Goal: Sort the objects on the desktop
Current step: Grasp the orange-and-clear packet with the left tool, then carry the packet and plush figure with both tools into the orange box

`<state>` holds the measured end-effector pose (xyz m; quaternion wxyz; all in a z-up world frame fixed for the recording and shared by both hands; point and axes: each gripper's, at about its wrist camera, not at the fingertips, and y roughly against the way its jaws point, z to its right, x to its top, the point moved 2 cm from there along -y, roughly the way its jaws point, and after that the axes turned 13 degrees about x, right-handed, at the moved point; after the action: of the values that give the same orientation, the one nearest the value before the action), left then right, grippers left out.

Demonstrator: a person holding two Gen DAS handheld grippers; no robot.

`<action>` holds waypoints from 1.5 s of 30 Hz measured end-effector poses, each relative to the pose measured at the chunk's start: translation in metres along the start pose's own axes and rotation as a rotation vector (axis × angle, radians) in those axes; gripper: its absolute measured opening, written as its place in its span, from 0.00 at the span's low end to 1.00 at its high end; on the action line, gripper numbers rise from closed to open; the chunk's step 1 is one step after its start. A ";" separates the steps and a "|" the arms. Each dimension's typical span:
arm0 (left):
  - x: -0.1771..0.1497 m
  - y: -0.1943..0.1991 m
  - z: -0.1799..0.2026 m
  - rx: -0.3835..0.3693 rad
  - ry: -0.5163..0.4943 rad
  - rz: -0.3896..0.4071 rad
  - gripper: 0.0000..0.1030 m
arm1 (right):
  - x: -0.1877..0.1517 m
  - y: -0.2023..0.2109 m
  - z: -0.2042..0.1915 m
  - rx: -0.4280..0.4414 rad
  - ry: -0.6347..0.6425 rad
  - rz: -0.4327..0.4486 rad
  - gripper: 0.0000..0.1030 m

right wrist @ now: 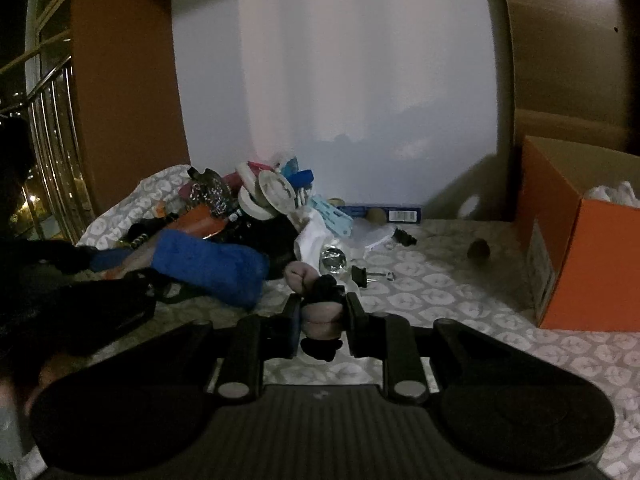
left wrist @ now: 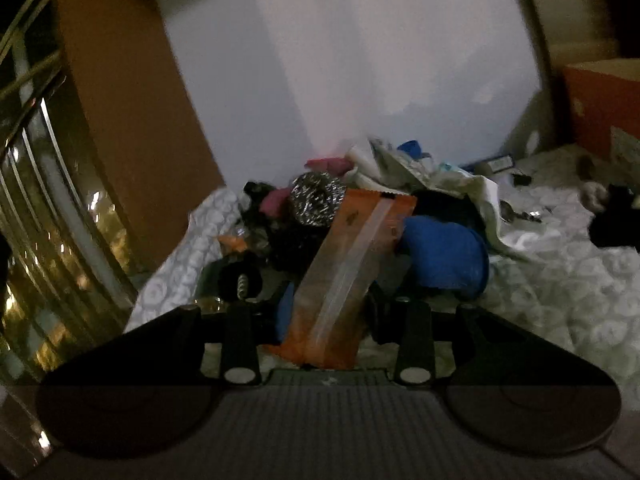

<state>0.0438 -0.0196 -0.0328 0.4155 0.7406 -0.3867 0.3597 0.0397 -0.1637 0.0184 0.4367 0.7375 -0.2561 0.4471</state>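
left hand-held gripper [left wrist: 326, 312]: jaws clamped on the lower part of an orange packet [left wrist: 352, 264] with a clear strip down its middle; the packet slants up and away over the heap of clutter [left wrist: 320, 216]. right hand-held gripper [right wrist: 320, 316]: jaws clamped on a small pinkish and black bundle [right wrist: 320, 316], soft-looking, its kind not told in the dim light.

worktop [right wrist: 460, 292], under a cloth patterned with pale rosettes: the heap fills its far left corner against the white back wall [right wrist: 360, 80]. in it a blue cloth [right wrist: 212, 268] lies nearest the front; behind are a metal scourer [left wrist: 318, 198], rolls of white tape [right wrist: 260, 196] and a white cloth [right wrist: 316, 236]. at the heap's right fringe lie a shiny foil piece [right wrist: 333, 259], a black binder clip [right wrist: 362, 274] and a second clip [right wrist: 404, 236]. a blue carton [right wrist: 380, 213] lies flat along the back edge.

right edge: an open orange box [right wrist: 580, 240] with something white inside it. a small dark round thing [right wrist: 479, 249] sits alone between heap and box.

open room: the cloth between the heap's fringe and the box, and the front strip before the right hand-held gripper. left edge: an orange panel [right wrist: 128, 80], and beyond it a railing [right wrist: 52, 120].
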 end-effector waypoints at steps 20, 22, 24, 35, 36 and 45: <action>0.060 0.043 0.018 -0.101 0.152 0.081 0.36 | 0.041 0.073 0.042 -0.101 0.038 0.168 0.19; 0.067 0.050 0.029 -0.118 0.140 0.102 0.36 | 0.043 0.085 0.055 -0.122 0.037 0.184 0.19; 0.074 0.056 0.040 -0.139 0.130 0.117 0.36 | 0.044 0.097 0.066 -0.143 0.035 0.203 0.19; 0.118 0.081 0.104 -0.291 0.131 0.153 0.36 | 0.051 0.159 0.134 -0.267 -0.021 0.301 0.19; 0.122 0.083 0.111 -0.303 0.128 0.160 0.36 | 0.052 0.163 0.140 -0.276 -0.027 0.307 0.19; 0.148 0.094 0.160 -0.357 0.122 0.172 0.36 | 0.057 0.179 0.187 -0.338 -0.058 0.324 0.19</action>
<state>0.0607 -0.2363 0.0618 0.5307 0.5960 -0.4805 0.3638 0.0103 -0.4138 0.1019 0.4688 0.6159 -0.4547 0.4406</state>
